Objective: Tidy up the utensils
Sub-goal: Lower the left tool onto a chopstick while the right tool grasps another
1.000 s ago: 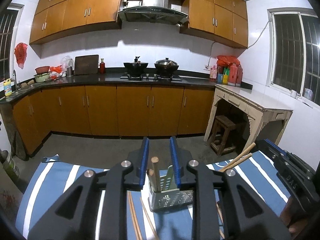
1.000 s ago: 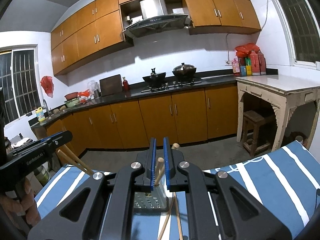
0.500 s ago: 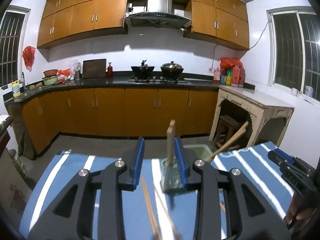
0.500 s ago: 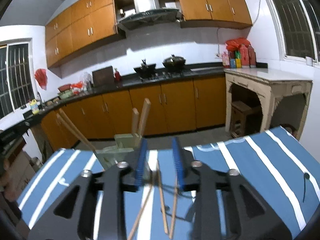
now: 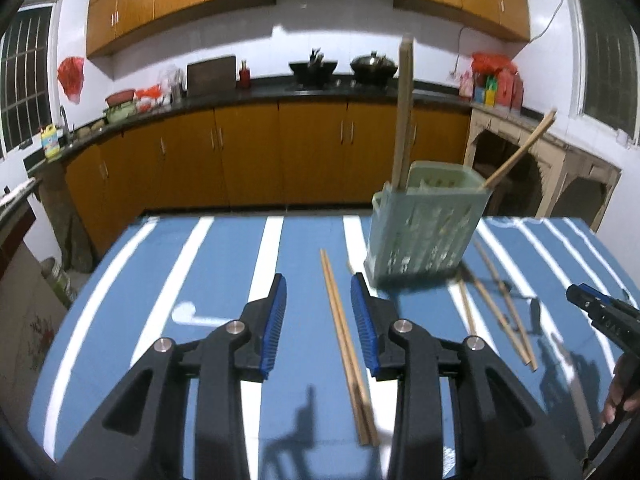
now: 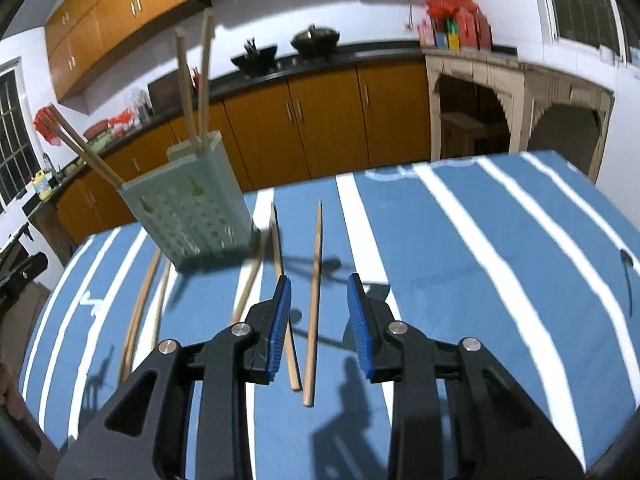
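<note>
Two grippers are mine to report, and both are spread wide with nothing between their blue pads. From the left wrist view, my left gripper (image 5: 319, 307) hangs above the striped blue and white surface (image 5: 208, 280), and a pair of chopsticks (image 5: 346, 350) lies flat on the cloth, running between its fingers from 12 toward 6 o'clock. At about 1 o'clock from it stands the pale green holder (image 5: 424, 226), with one chopstick upright (image 5: 403, 108) at its left corner and another leaning (image 5: 520, 152) out toward 2 o'clock. More loose sticks (image 5: 502, 312) lie on the cloth at 3 o'clock, just beside the holder's base. My right gripper's tip (image 5: 592, 306) shows at the far right edge.

From the right wrist view, my right gripper (image 6: 319, 304) hovers over two chopsticks (image 6: 314, 300) that lie lengthwise between its fingers, one of them partly hidden by the left pad. The holder (image 6: 192, 208) sits at 11 o'clock, tilted in this view, with sticks rising (image 6: 194, 80) from its far corner. Further sticks (image 6: 142, 300) rest on the cloth at 9 o'clock.
</note>
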